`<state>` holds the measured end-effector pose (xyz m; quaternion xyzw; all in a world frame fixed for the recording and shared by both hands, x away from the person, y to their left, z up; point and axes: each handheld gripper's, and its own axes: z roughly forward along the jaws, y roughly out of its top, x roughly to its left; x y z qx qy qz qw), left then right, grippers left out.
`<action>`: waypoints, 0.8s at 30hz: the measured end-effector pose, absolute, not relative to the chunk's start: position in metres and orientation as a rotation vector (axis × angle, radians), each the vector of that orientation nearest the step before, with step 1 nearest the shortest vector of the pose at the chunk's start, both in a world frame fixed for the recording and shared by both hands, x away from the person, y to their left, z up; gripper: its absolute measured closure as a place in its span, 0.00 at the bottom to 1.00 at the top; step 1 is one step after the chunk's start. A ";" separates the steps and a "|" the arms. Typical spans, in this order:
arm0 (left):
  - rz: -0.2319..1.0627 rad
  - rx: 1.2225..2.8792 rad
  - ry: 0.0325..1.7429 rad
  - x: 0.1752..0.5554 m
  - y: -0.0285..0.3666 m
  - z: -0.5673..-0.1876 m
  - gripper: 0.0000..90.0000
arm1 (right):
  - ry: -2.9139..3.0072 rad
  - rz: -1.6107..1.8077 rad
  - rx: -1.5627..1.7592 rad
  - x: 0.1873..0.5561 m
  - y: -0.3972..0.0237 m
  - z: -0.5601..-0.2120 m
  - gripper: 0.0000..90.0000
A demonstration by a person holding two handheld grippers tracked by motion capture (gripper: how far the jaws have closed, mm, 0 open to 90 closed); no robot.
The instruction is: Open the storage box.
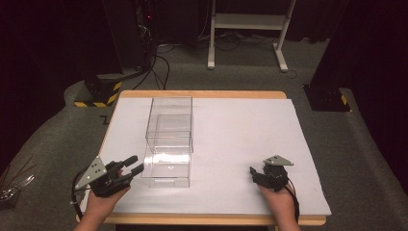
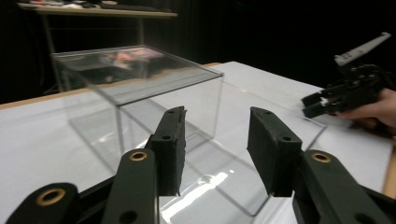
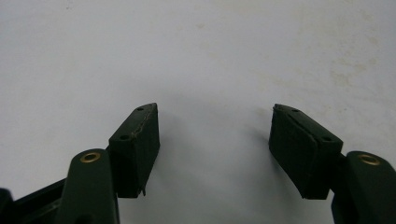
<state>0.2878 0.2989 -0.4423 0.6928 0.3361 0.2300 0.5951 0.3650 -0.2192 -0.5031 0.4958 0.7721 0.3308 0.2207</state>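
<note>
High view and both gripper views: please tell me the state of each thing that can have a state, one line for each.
Clear plastic box: upright on the table, nothing visible inside.
Clear drawer: pulled out toward the person, nothing visible inside.
Left gripper: open, fingers apart, holding nothing, aimed at the drawer.
Right gripper: open, fingers wide apart, holding nothing, over the white table cover.

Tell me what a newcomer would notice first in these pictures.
The clear box stands out, sitting left of centre on the white table, with a taller part behind and a lower part in front. The left hand-held gripper is open and pointed at its near end. The right hand-held gripper, also open, sits near the table's front right, apart from the box.
</note>
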 end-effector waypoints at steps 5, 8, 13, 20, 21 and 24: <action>0.587 1.595 0.855 0.290 0.315 -0.445 0.61 | 2.134 0.914 1.371 0.365 -0.219 -0.503 0.37; 0.615 1.589 0.890 0.292 0.322 -0.448 0.61 | 2.134 0.915 1.372 0.365 -0.219 -0.503 0.37; 0.665 1.601 0.971 0.297 0.333 -0.457 0.58 | 2.132 0.918 1.378 0.365 -0.219 -0.503 0.37; 0.739 1.707 1.125 0.308 0.339 -0.478 0.54 | 2.133 0.919 1.380 0.365 -0.219 -0.503 0.37; 0.750 1.724 1.137 0.310 0.339 -0.480 0.54 | 2.134 0.918 1.379 0.365 -0.219 -0.503 0.37; 0.748 1.782 1.204 0.315 0.339 -0.489 0.50 | 2.134 0.919 1.380 0.365 -0.219 -0.503 0.37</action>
